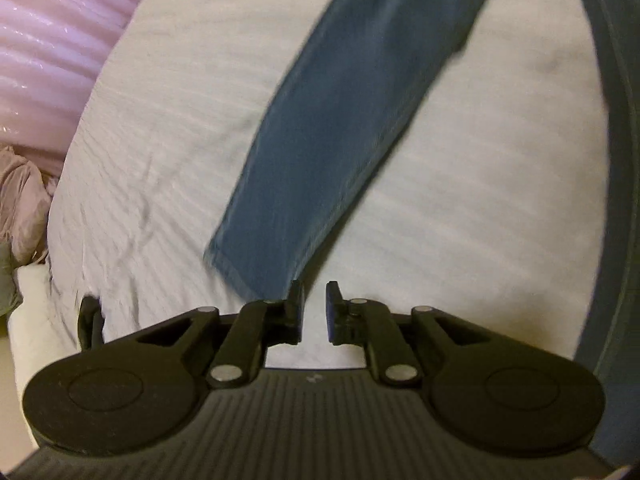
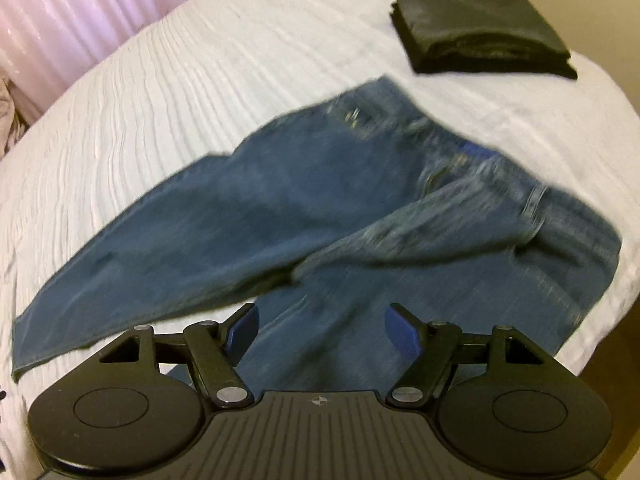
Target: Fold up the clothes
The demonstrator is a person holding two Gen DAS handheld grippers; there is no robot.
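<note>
bed (image 2: pixel 168 92) with white ribbed cover fills both views. blue jeans (image 2: pixel 304 208) lie spread across it, waistband toward the far right, one leg running to the near left. black folded garment (image 2: pixel 480 36) rests beyond them. right gripper (image 2: pixel 322 330) over the jeans, jaws spread, empty. left gripper (image 1: pixel 314 312) by a leg hem, jaws narrowly parted, pinching nothing.

Bed with white ribbed cover, pink padded headboard behind.

White bedspread (image 1: pixel 160 152) lay lightly wrinkled across the bed, ribbed in fine lines. Glossy pink channelled headboard (image 1: pixel 44 40) stood along its far edge, catching highlights. Crumpled mauve satin bedding (image 1: pixel 24 208) sat beside the bed's corner. Tan floor (image 2: pixel 600 360) showed past the near right edge. Light was dim, warm.
</note>
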